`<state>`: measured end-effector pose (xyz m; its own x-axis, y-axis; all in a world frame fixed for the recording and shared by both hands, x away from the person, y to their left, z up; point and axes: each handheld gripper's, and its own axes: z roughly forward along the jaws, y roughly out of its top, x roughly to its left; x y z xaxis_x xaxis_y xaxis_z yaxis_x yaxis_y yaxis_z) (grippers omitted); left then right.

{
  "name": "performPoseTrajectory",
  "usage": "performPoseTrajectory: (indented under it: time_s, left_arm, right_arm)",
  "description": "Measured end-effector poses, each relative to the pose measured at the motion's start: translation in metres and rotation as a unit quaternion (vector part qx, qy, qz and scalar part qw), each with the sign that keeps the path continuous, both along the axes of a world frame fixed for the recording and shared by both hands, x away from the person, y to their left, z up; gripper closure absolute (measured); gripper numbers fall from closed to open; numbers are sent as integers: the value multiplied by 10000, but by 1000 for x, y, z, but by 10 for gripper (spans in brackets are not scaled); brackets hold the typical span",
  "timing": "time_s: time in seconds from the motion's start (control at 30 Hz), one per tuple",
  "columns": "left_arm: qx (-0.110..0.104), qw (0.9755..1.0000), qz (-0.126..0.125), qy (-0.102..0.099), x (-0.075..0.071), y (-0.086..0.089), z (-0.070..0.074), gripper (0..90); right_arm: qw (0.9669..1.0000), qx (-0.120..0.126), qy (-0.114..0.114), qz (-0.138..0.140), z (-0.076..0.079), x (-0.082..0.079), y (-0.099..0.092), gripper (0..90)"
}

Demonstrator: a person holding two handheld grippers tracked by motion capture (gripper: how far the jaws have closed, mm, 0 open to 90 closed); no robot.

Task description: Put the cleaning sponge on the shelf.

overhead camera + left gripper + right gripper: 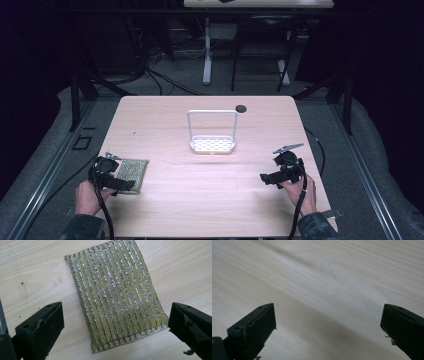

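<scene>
A gold and silver striped scouring pad [132,172] lies flat near the table's front left. In the left gripper view the pad [117,295] fills the middle, its near end between the two black jaws. My left gripper [124,185] [116,327] hangs open over the pad's near end, its jaws spread wider than the pad. My right gripper [267,178] [328,327] is held open at the front right over bare wood, with nothing between its jaws. A white wire rack [212,144] with a tall handle stands mid-table.
A small dark round disc [241,108] lies near the table's far edge, behind the rack. Bare wooden tabletop [210,200] stretches between my two hands. Cables and a desk frame stand on the floor beyond the table.
</scene>
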<state>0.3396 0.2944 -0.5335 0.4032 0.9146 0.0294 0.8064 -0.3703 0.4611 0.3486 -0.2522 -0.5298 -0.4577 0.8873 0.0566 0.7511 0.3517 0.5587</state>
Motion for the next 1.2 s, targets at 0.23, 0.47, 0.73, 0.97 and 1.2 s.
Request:
performPoseTrajectory:
  time_s: [0.23,0.47,0.73,0.97,1.2]
  left_arm:
    - [-40,9999,90,-44,4,-4,0,0]
    - [27,9998,194,-5,13,-8,-4,0]
    - [-163,9995,259,14,19,-7,-10,0]
    - [-271,9986,354,270,22,-7,-18,0]
    - [-154,9989,240,365,23,-10,-21,77]
  right_arm:
    - [10000,35,-1,24,0,0,1,0]
    - [10000,20,60,75,-2,1,2,0]
    - [9999,-22,106,109,-3,2,6,0]
    - [9996,-67,150,248,-4,1,8,4]
    - [9993,-71,174,324,-4,1,10,11]
